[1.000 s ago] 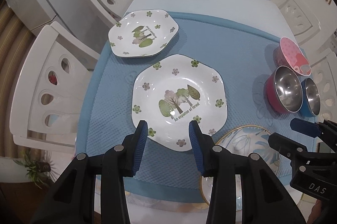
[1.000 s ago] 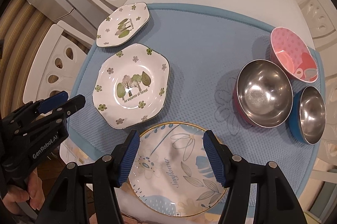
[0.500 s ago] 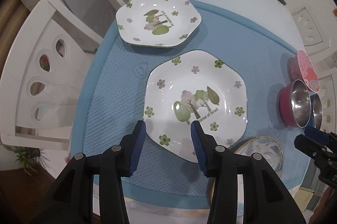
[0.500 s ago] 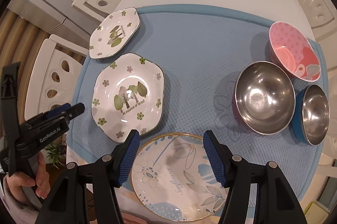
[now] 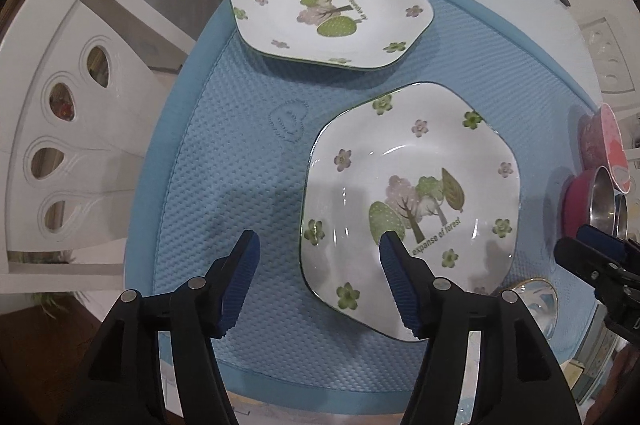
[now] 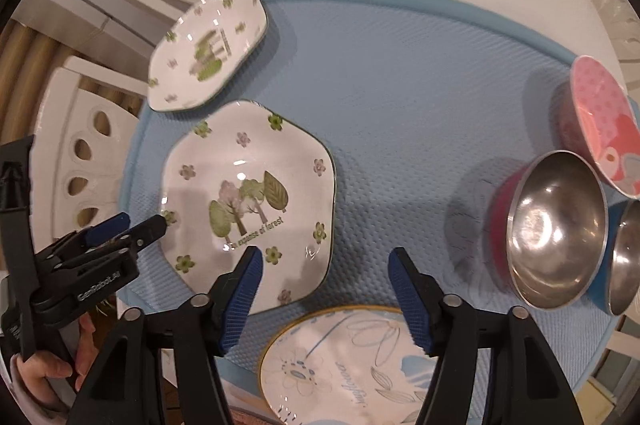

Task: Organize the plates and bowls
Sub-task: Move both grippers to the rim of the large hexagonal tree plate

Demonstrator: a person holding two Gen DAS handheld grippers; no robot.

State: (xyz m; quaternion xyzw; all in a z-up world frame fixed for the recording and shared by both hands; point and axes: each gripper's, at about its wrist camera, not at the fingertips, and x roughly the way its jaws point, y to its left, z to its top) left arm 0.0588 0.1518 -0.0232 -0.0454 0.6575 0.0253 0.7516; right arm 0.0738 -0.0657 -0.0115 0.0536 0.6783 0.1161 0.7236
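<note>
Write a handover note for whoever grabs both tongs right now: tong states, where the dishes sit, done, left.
Left tongs: open, empty, jaws just widened, straddling the left rim of the larger hexagonal tree plate.
Right tongs: open, empty, jaws just widened, above the round blue-flower plate.
Dishes, all on the blue mat: smaller tree plate far left; pink bowl, steel bowl with red outside and steel bowl with blue outside clustered right.
Done: nothing stacked.
Left: stack plates, nest bowls.
</note>
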